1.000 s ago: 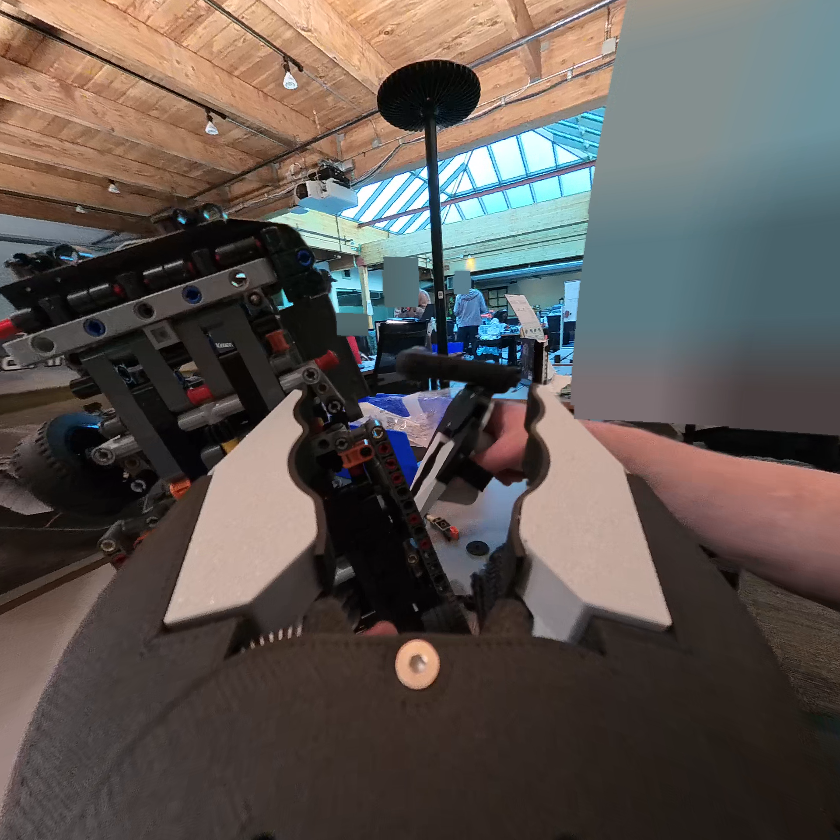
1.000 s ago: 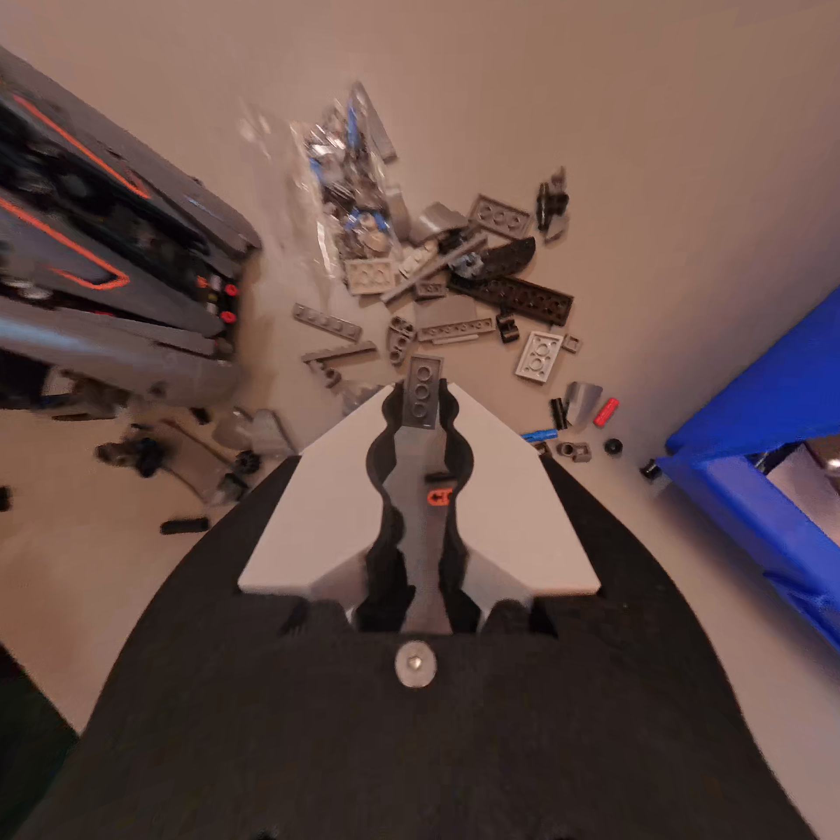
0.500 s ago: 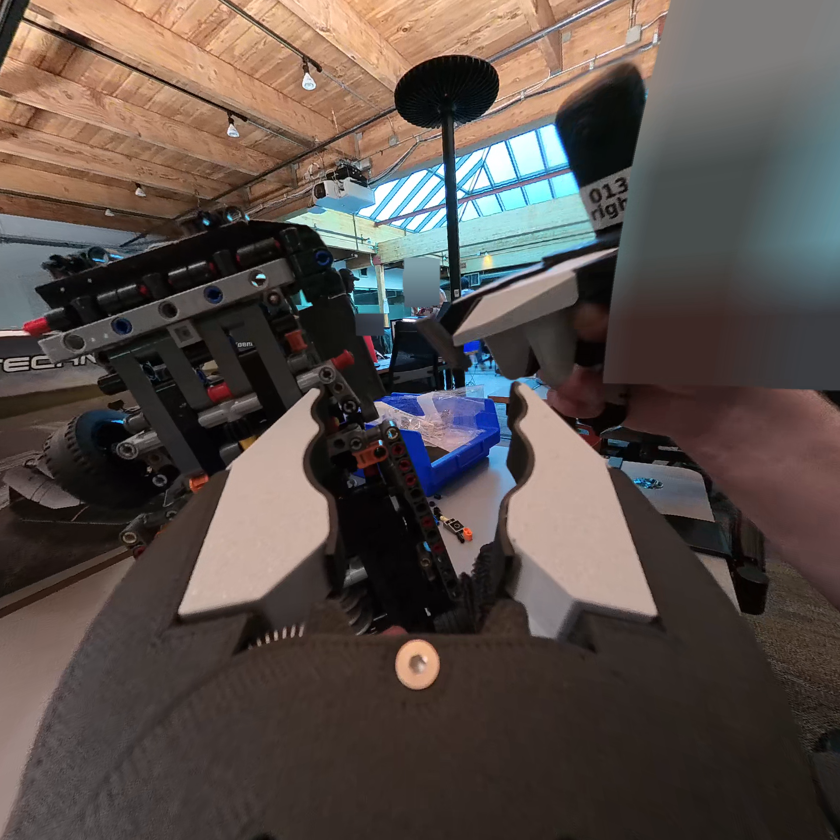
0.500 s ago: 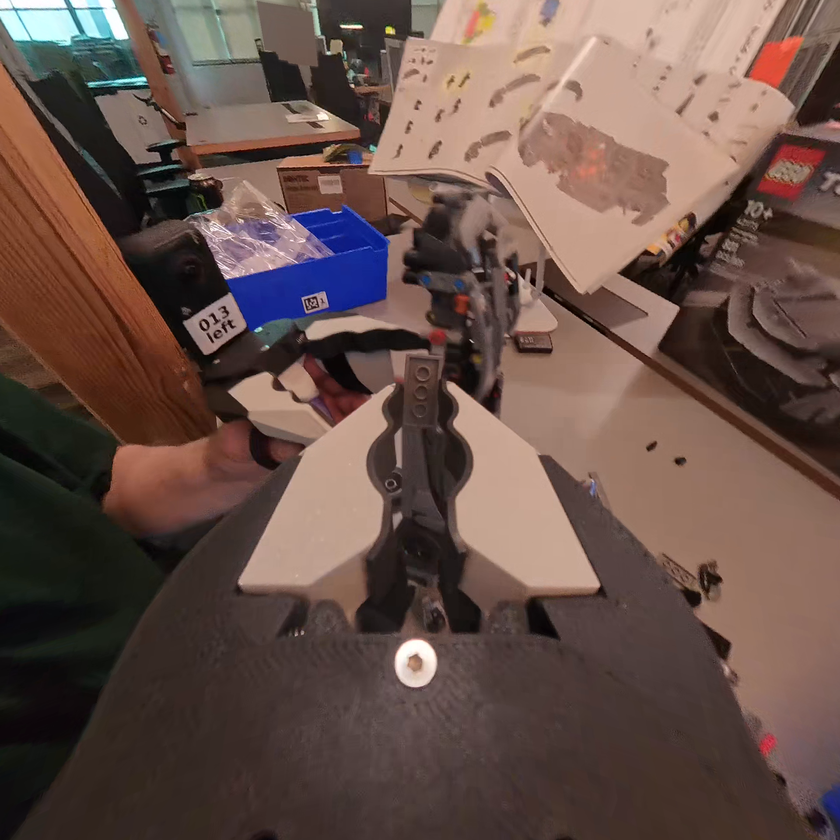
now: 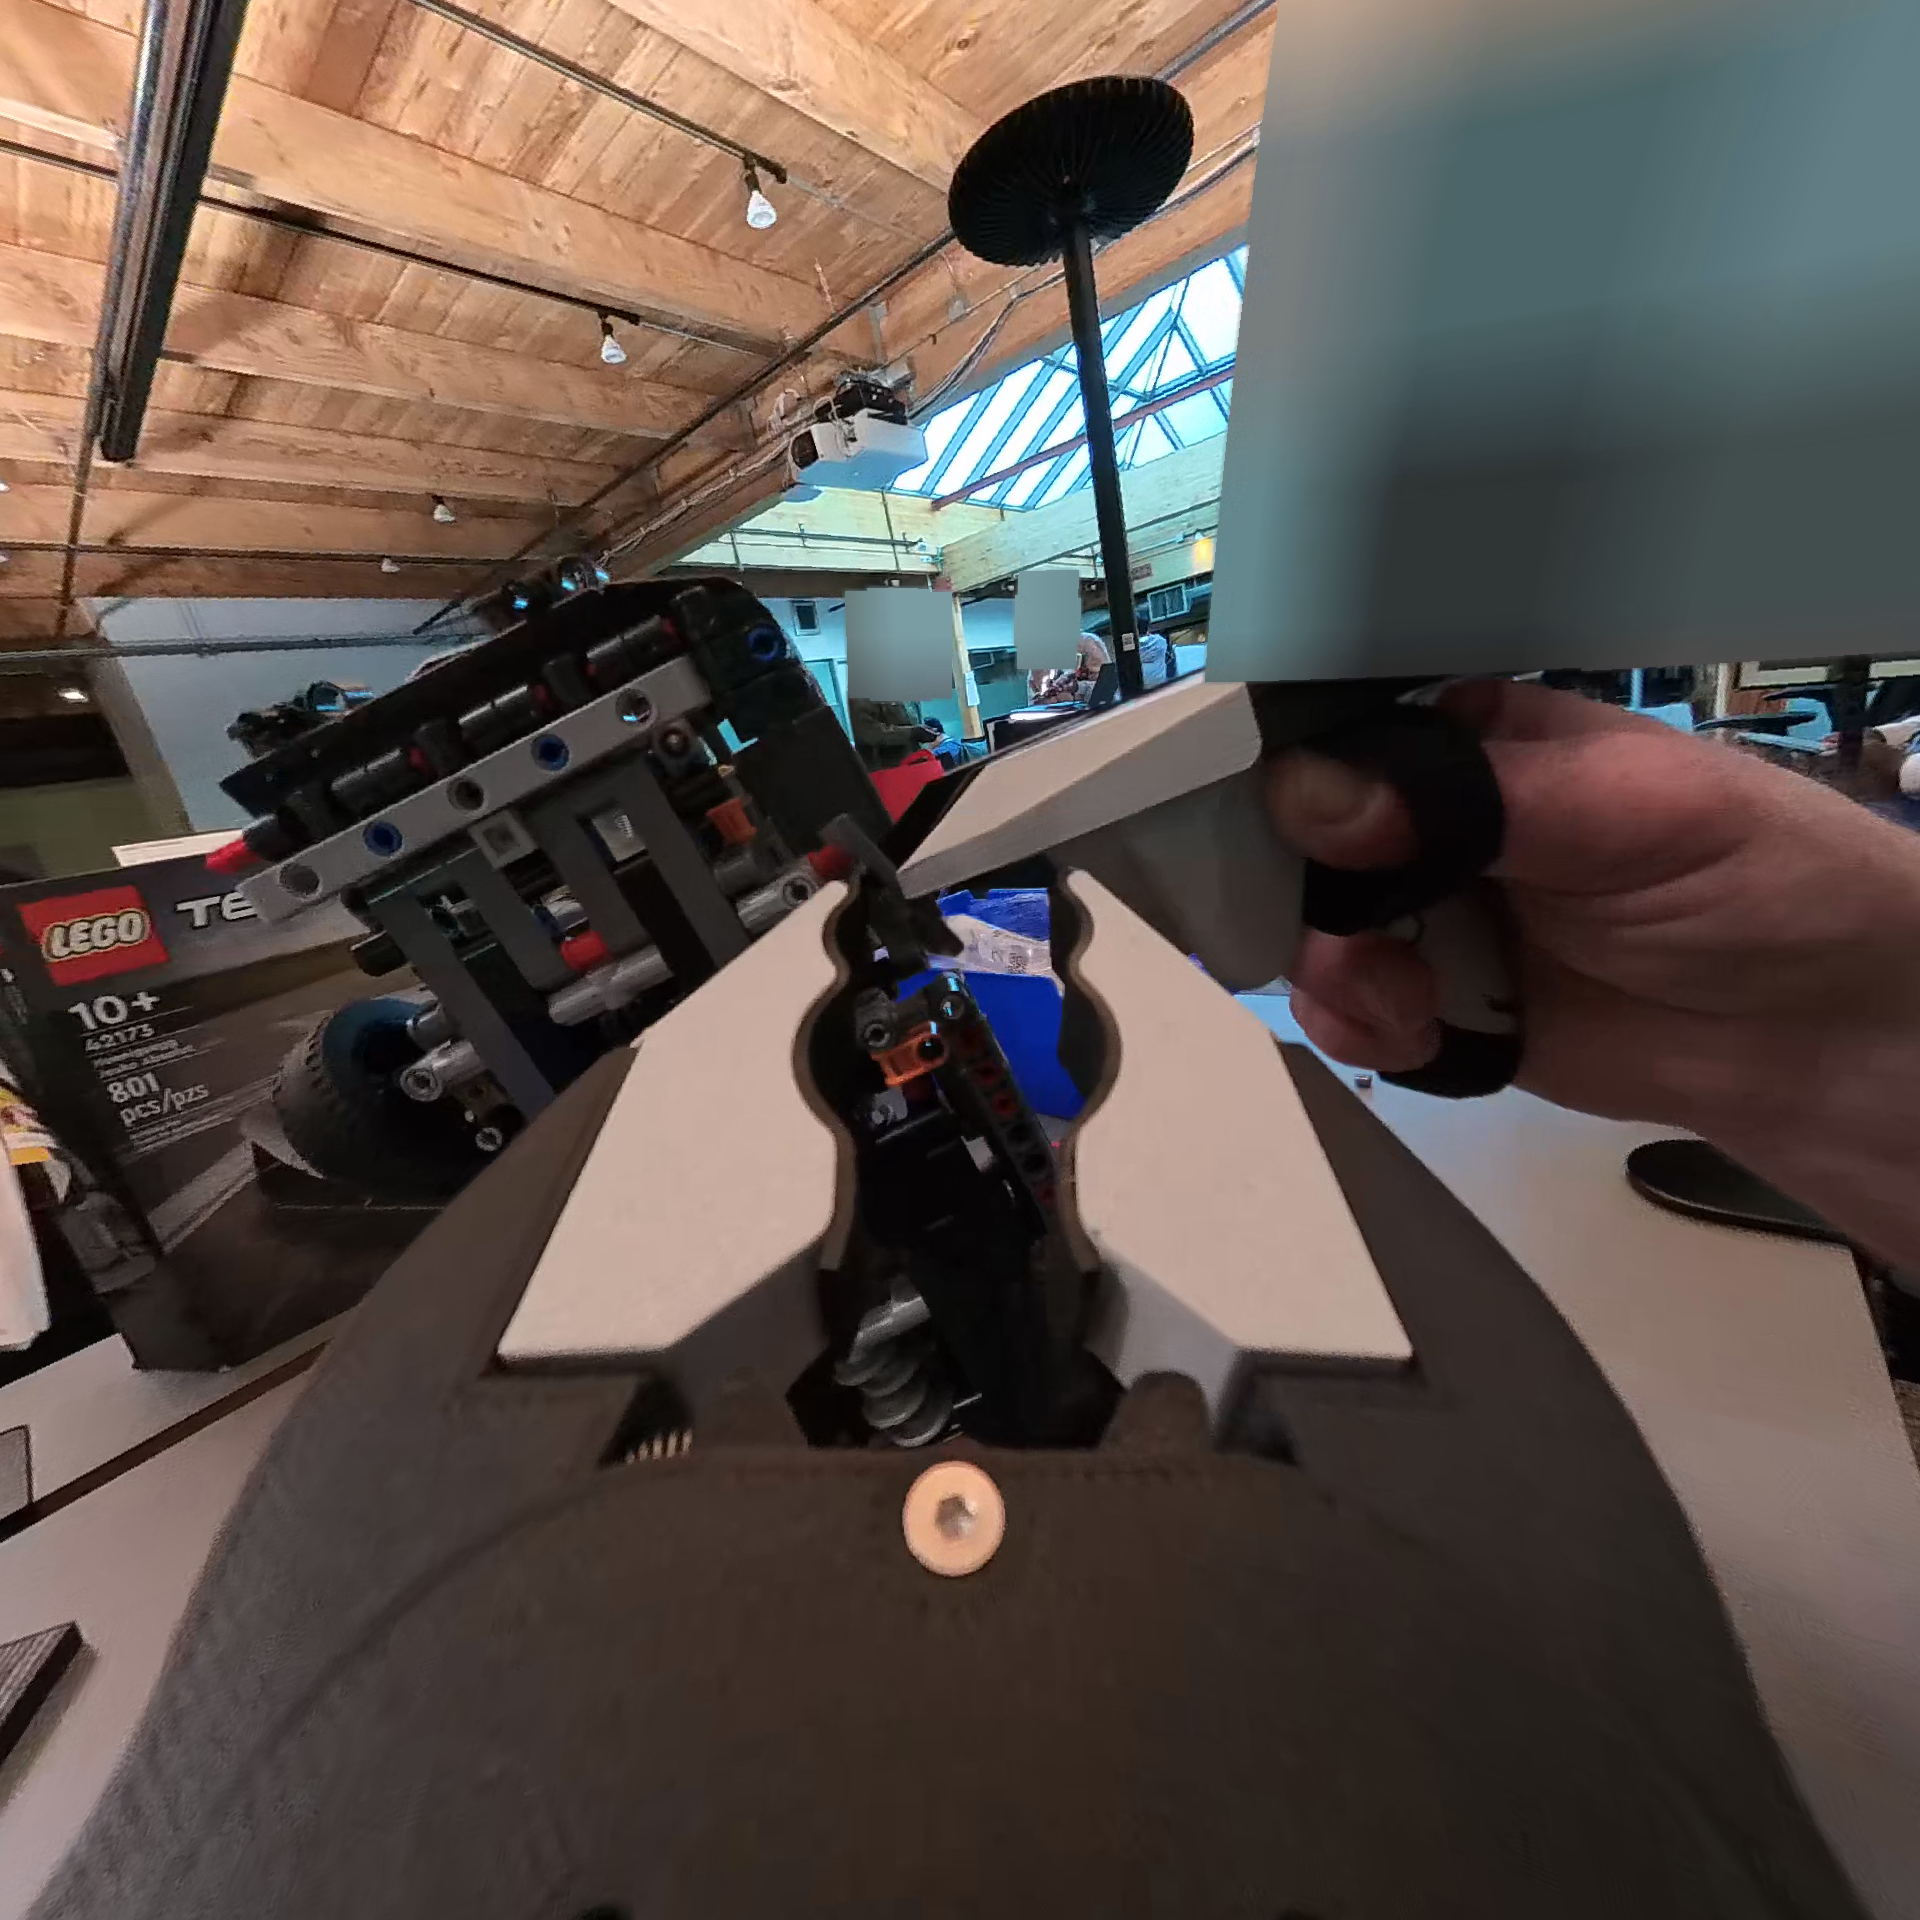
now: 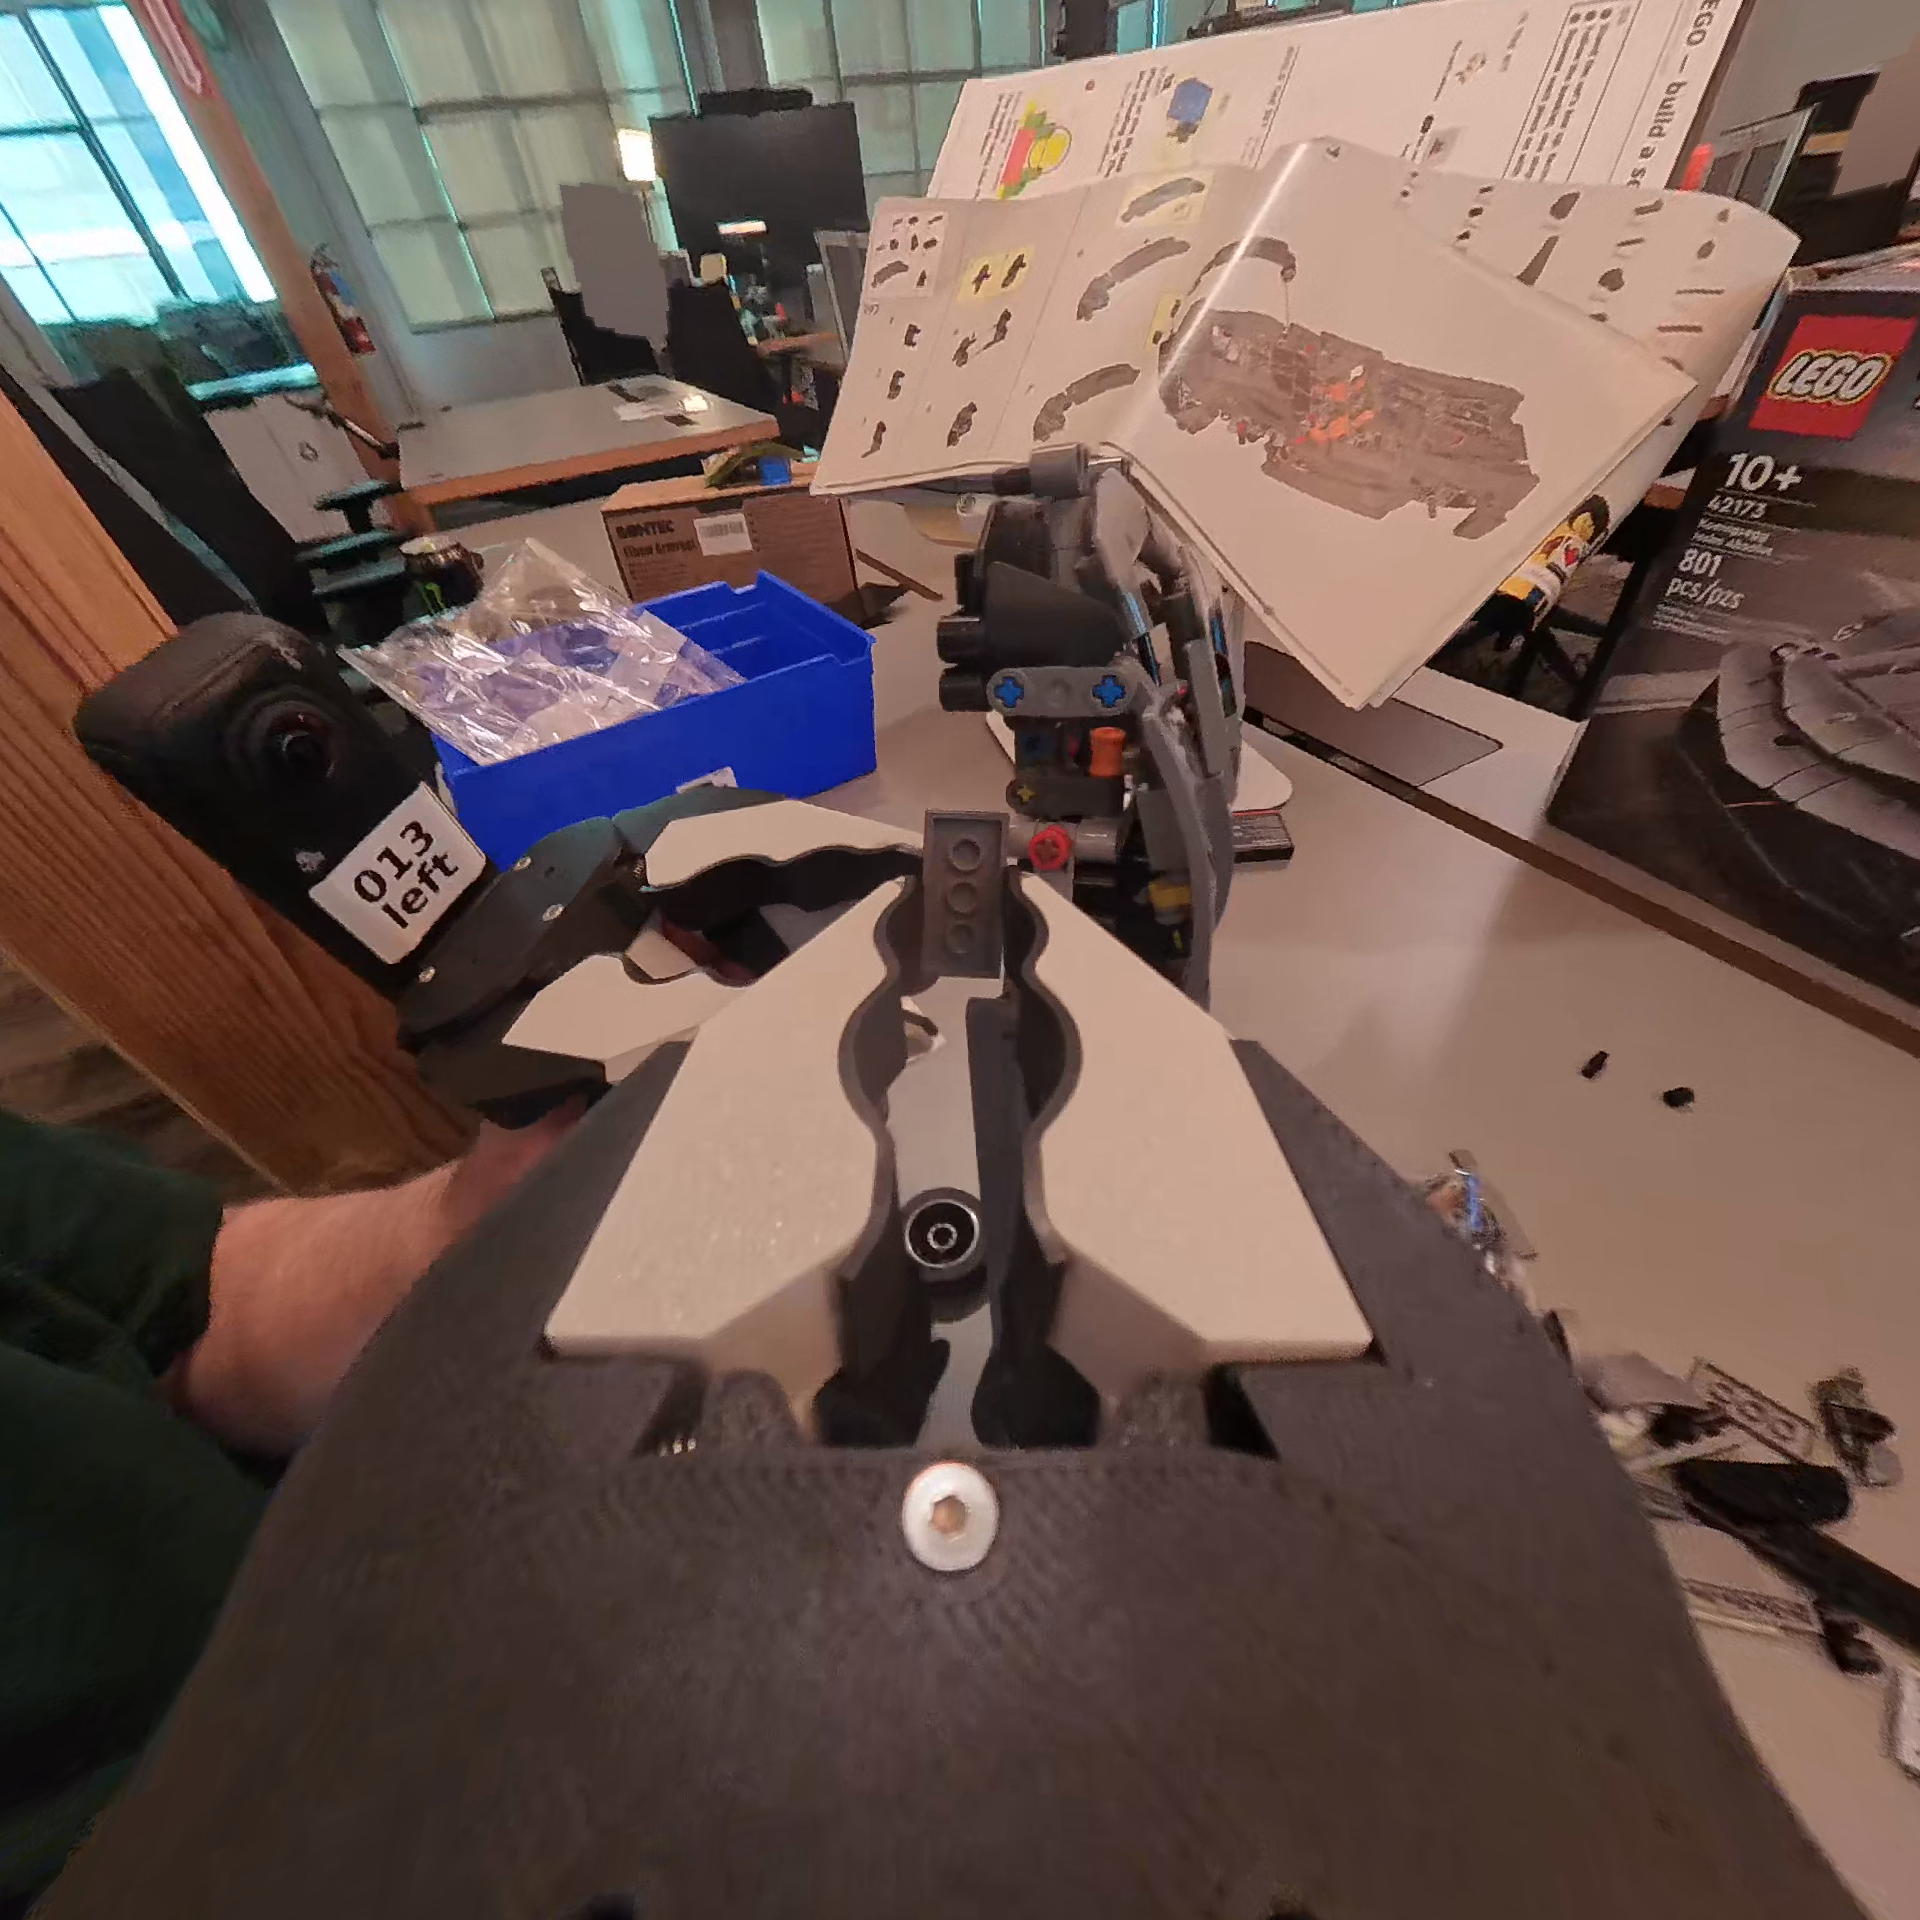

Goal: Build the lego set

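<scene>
Right hand-held gripper closed on 1 dark grey plate, tip beside the model. Left hand-held gripper clamps 1 model, raised above the table. 1 blue bin behind.

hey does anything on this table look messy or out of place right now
Mostly normal for a build. Loose lego pieces lie scattered at the table's right edge, and two small black bits sit apart from them. A crumpled clear plastic bag spills out of the blue bin.

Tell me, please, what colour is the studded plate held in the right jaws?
Dark grey; the studded plate shows best in the right wrist view.
</scene>
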`<state>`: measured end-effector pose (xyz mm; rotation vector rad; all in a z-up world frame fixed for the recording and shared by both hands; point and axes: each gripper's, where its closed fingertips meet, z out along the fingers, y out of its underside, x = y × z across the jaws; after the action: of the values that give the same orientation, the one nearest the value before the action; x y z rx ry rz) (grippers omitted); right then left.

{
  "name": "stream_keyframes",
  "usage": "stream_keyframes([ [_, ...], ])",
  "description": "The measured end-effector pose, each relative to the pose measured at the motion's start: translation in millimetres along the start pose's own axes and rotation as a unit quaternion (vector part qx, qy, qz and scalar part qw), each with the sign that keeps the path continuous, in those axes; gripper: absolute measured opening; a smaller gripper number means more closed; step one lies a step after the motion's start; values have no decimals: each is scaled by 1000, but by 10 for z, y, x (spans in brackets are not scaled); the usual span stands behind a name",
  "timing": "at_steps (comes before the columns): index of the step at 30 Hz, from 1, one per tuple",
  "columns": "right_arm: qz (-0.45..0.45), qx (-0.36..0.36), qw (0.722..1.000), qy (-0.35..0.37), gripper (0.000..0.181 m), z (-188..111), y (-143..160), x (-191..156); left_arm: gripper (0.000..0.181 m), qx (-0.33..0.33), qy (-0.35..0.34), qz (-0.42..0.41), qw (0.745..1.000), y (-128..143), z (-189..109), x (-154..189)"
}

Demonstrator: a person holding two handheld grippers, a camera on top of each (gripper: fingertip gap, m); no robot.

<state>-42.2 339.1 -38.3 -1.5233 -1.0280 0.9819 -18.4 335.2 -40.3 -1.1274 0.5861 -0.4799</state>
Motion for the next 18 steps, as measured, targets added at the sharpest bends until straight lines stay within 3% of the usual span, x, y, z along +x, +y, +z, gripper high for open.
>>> stream_keyframes([
  [5, 64, 28, 997, -37, 13, 13, -14, -45, 15, -14, -29, 34, 999, 6, -6, -94],
  [10, 119, 47, 990, -67, 14, 21, 34, -11, 10, -36, -26, 60, 997, 76, 1, -123],
  [18, 77, 44, 995, -45, 11, -70, -2, 99, 0, -62, -6, 82, 995, 125, 37, -140],
])
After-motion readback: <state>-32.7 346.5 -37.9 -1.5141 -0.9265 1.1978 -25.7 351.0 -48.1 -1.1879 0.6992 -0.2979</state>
